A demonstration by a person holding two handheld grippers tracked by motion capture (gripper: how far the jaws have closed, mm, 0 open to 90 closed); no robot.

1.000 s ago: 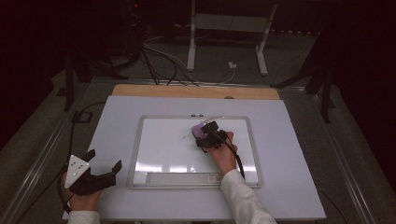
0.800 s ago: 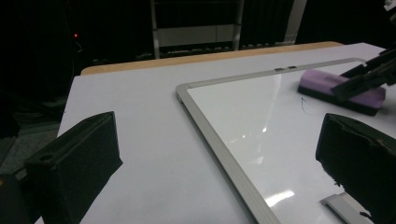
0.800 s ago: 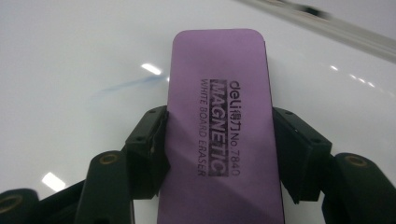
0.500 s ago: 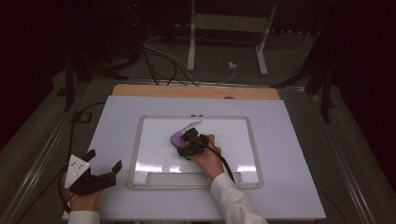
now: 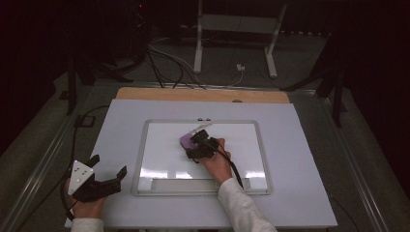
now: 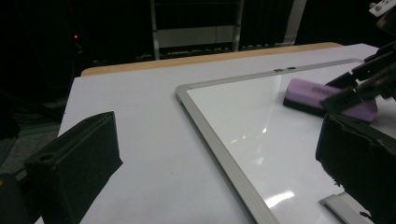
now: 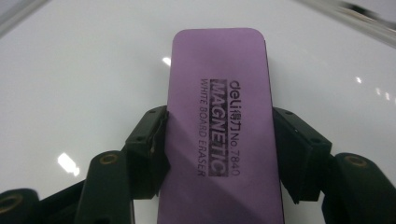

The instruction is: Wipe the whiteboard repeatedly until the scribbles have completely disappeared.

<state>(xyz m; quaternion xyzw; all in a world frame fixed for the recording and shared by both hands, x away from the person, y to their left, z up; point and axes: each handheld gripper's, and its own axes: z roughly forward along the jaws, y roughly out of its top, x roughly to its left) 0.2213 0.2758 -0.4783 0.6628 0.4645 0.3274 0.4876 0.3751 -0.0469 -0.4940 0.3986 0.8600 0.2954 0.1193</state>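
A purple whiteboard eraser (image 5: pixel 186 140) (image 7: pixel 219 116) (image 6: pixel 322 95) lies flat on the whiteboard (image 5: pixel 159 145), near its middle. My right gripper (image 5: pixel 196 144) (image 7: pixel 219 154) is shut on the eraser, one jaw pressed on each long side. My left gripper (image 5: pixel 107 166) rests on the white table off the board's lower left corner, jaws open and nothing between them. In the left gripper view the board's grey frame (image 6: pixel 219 140) runs diagonally, and the right gripper (image 6: pixel 359 88) shows at the far right edge.
The whiteboard sits on a white tabletop (image 5: pixel 309 164) with a wooden strip (image 5: pixel 203 94) along its far edge. A marker tray (image 5: pixel 193 184) runs along the board's near edge. Cables (image 5: pixel 164 63) and a stand's legs (image 5: pixel 270 53) lie on the floor beyond.
The right gripper has carried the eraser leftward across the board, from the upper right area toward the middle. The left gripper has stayed in place.
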